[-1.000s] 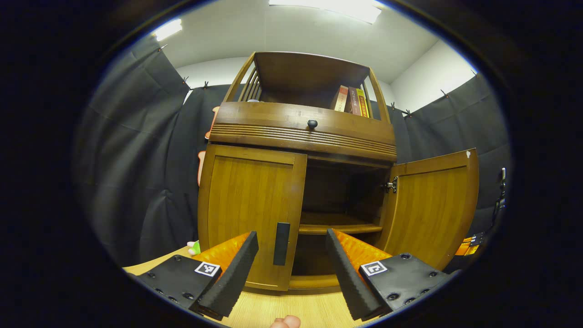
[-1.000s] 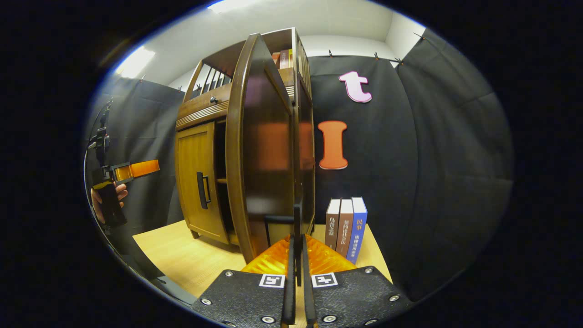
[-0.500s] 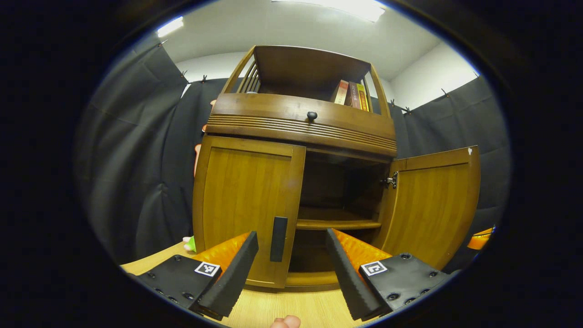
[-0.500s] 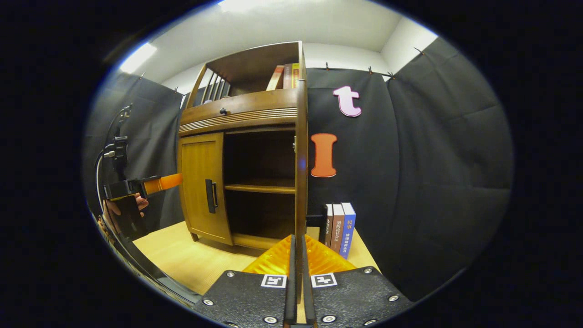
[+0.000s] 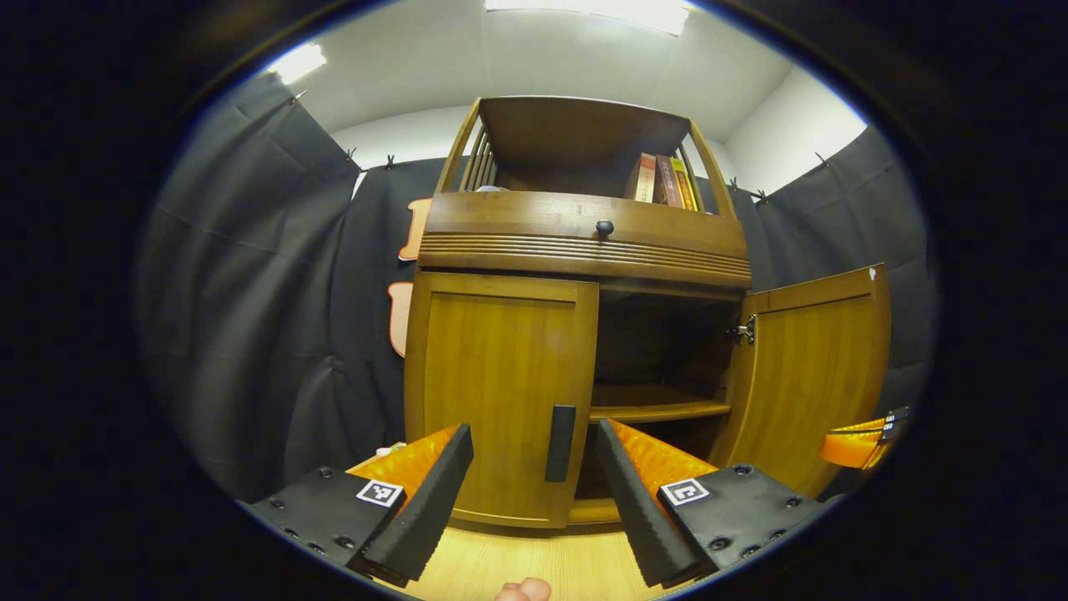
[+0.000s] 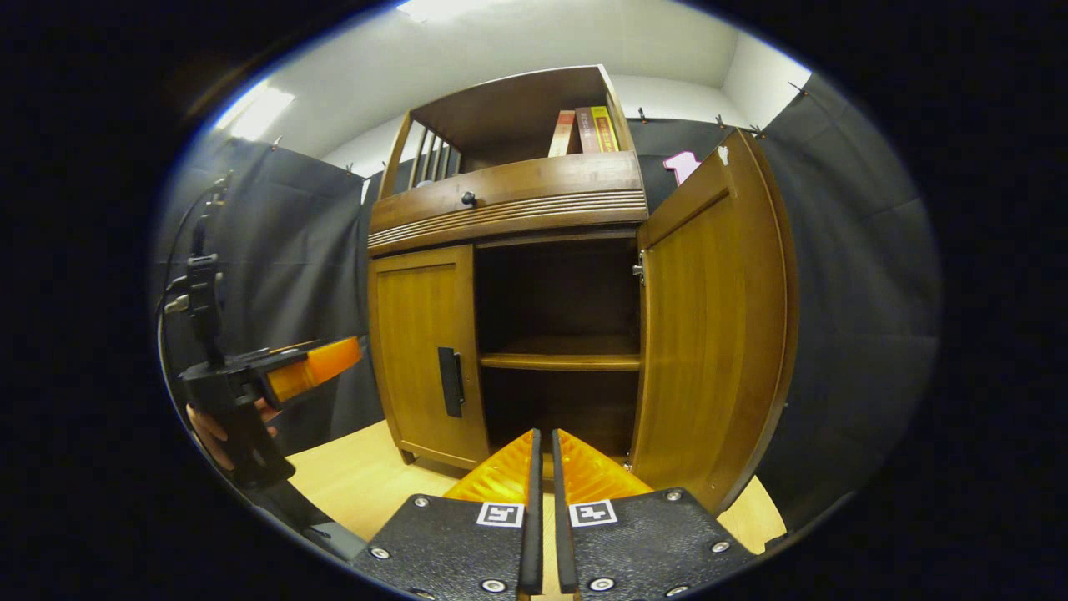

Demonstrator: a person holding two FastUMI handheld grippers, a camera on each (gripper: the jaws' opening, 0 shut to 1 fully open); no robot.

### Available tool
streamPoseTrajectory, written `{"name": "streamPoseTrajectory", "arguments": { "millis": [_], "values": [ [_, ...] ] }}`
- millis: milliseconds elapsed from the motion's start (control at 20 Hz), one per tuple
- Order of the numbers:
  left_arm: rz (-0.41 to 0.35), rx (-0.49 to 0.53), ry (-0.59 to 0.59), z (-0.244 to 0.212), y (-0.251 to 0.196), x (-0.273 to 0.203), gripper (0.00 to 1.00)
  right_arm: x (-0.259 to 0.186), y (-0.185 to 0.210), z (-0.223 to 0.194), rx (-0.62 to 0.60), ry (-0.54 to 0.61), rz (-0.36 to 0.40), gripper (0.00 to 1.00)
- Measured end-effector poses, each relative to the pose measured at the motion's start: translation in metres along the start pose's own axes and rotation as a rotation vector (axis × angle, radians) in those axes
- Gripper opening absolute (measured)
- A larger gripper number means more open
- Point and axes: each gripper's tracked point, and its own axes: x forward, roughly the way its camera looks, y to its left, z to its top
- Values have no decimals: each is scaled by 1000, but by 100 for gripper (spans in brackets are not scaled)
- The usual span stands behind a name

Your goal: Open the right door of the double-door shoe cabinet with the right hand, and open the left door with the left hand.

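Note:
The wooden shoe cabinet (image 5: 584, 242) stands on a table. Its left door (image 5: 501, 392) is closed, and a black handle (image 5: 561, 443) sits on its inner edge. The right door (image 5: 813, 376) is swung wide open, baring an inner shelf (image 5: 651, 411). My left gripper (image 5: 530, 497) is open, a short way in front of the left door's handle and touching nothing. In the right gripper view, my right gripper (image 6: 542, 467) is shut with nothing between its fingers, to the left of the open right door (image 6: 709, 334). The left gripper (image 6: 284, 380) is there at the left, held by a hand.
Books (image 5: 663, 179) stand on the cabinet's open top shelf, above a drawer with a dark knob (image 5: 604, 227). The light wood table (image 6: 350, 476) runs in front of the cabinet. Black cloth walls close in on both sides. The right gripper's tip (image 5: 855, 442) shows by the open door.
The right gripper came off the right door's edge and swung left to face the open compartment; the door stays wide open. The left gripper shifted slightly left, still open.

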Motion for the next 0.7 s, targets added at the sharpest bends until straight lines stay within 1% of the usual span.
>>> {"name": "streamPoseTrajectory", "arguments": {
  "millis": [50, 150, 200, 250, 300, 450, 600, 650, 700],
  "values": [
    [4, -1, -4, 2, 2, 0, 94, 0, 1, 4, -5, -15, -10, 6],
    [0, 2, -2, 1, 3, 1, 94, 5, 1, 6, -11, -19, -31, 7],
    [-3, 4, 1, -1, 2, 3, 94, 5, 1, 7, -11, -23, -41, 17],
    [-9, 4, 7, -3, 2, 5, 94, 5, 0, 7, -5, -30, -51, 8],
    [-16, 3, 13, -5, 0, 7, 94, 6, -2, 7, 8, -37, -64, 11],
    [-43, -10, 15, -6, -6, 16, 94, 0, -12, 7, 38, -52, -93, 54],
    [-80, -12, 14, -6, -17, 31, 97, -5, -23, 2, 29, -43, -127, 98],
    [-98, -4, 13, -5, -22, 38, 99, -7, -23, 3, 32, -49, -128, 90],
    [-114, 5, 12, -3, -27, 46, 95, -9, -24, 4, 38, -56, -131, 91]
  ]
}}
